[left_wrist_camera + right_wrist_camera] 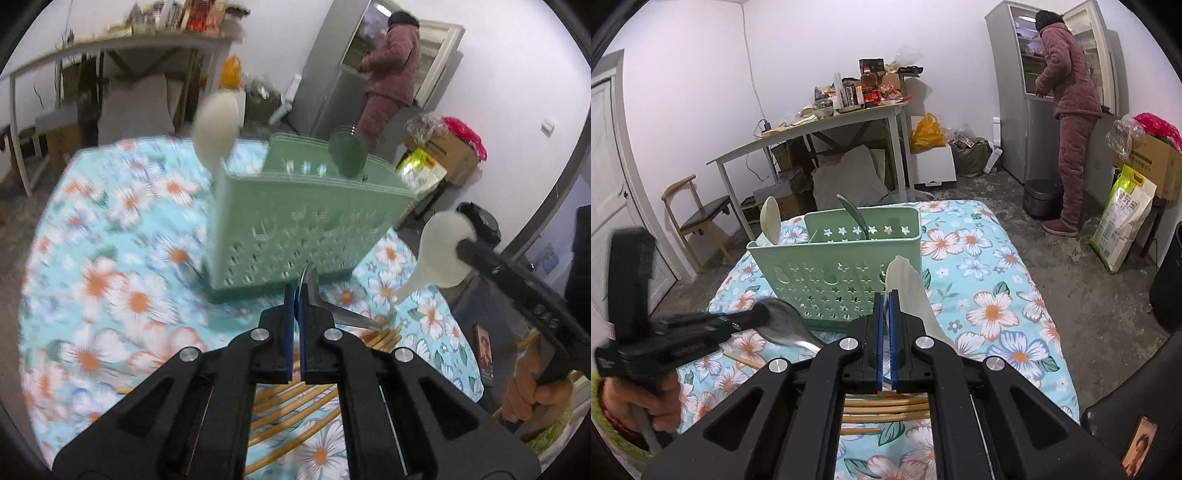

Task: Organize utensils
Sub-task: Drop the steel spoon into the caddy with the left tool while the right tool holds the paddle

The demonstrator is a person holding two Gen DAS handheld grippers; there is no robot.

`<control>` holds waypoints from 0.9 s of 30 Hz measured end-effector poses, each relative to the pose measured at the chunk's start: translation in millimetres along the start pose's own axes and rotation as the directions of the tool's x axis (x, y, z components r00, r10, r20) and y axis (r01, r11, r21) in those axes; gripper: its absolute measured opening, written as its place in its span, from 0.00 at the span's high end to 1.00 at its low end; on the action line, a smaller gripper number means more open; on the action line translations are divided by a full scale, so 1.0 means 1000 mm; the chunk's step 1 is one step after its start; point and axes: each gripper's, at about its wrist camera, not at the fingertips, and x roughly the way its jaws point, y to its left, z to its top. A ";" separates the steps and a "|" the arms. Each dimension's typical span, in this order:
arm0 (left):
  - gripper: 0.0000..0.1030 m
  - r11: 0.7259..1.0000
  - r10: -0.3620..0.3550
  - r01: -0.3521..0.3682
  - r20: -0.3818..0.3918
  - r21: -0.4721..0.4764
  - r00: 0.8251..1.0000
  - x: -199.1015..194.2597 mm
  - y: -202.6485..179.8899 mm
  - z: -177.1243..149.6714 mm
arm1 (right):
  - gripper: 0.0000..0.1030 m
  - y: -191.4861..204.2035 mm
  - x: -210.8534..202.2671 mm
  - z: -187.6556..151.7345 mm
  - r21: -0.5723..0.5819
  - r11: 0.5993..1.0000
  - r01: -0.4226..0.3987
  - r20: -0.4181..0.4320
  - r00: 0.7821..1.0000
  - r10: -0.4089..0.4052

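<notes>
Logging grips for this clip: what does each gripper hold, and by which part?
Left gripper: the metal spoon, gripped near its bowl. Right gripper: the white rice paddle, gripped on its blade.

Motion blurs the floral cloth [110,266] and green caddy [295,229]; claw bodies hide most chopsticks [886,410].

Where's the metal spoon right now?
The metal spoon is clamped in the left hand-held gripper, raised just in front of the green utensil basket, above the bamboo chopsticks on the floral cloth.
</notes>
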 end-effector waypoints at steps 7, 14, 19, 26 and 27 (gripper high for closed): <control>0.99 1.000 0.001 -0.005 0.171 0.024 0.985 -0.064 -0.003 0.025 | 0.98 -0.001 -0.007 0.006 -0.003 1.000 -0.015 0.024 1.000 0.015; 0.99 0.996 0.036 -0.060 0.334 0.060 0.942 -0.112 -0.007 0.056 | 0.98 0.000 -0.019 0.015 -0.012 1.000 -0.016 0.059 0.998 0.017; 0.99 0.979 0.135 -0.184 0.402 0.085 0.906 -0.131 -0.007 0.070 | 0.98 0.001 -0.022 0.017 -0.018 1.000 -0.014 0.067 0.998 0.015; 0.99 0.931 0.247 -0.332 0.405 0.152 0.880 -0.124 -0.016 0.075 | 0.98 0.003 -0.020 0.017 -0.020 1.000 -0.019 0.060 0.998 0.020; 0.99 0.920 0.263 -0.355 0.406 0.167 0.875 -0.121 -0.019 0.075 | 0.98 0.003 -0.021 0.017 -0.021 1.000 -0.018 0.061 0.998 0.019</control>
